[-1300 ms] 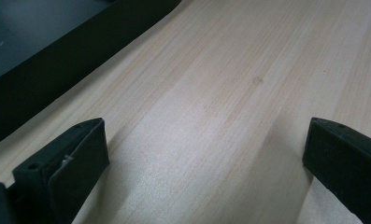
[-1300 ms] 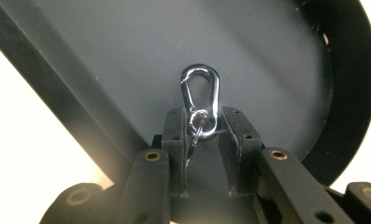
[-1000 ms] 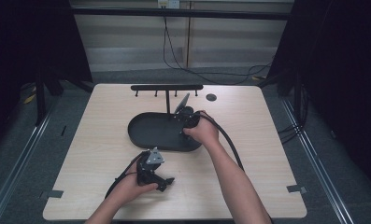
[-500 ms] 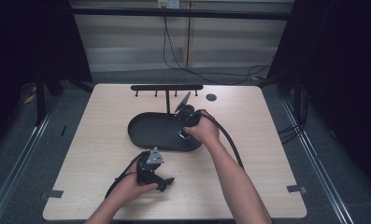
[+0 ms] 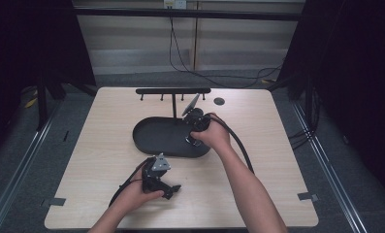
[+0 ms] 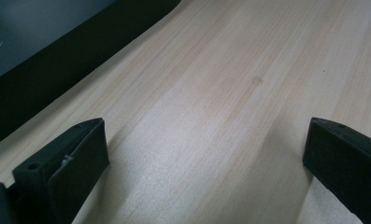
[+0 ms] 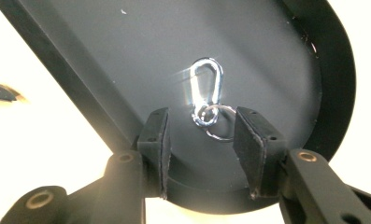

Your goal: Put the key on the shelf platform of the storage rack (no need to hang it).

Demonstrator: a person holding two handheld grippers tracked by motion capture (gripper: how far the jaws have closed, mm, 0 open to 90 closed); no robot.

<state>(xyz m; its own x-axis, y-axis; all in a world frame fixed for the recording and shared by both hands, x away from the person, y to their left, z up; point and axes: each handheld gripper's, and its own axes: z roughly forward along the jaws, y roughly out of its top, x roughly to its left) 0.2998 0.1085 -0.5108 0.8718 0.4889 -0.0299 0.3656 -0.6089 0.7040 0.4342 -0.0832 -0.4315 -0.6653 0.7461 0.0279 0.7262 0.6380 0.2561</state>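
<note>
A silver carabiner [image 7: 205, 88] with a small key ring [image 7: 220, 123] on its lower end lies flat on the floor of a black oval tray [image 5: 151, 141]. My right gripper [image 7: 203, 114] hangs over the tray's right end [image 5: 196, 121]. Its jaws have just been opening. The carabiner's lower end and the ring lie between the pads [image 7: 160, 140], which stand apart from them. My left gripper [image 5: 168, 189] rests near the table's front edge. Its jaws are wide open over bare wood [image 6: 206, 140], with nothing between them.
A black T-shaped rack [image 5: 173, 91] with short pegs stands at the tray's far side. A small dark disc [image 5: 219, 101] lies on the table behind the right hand. The pale wooden table [image 5: 277, 145] has dark floor and rails around it.
</note>
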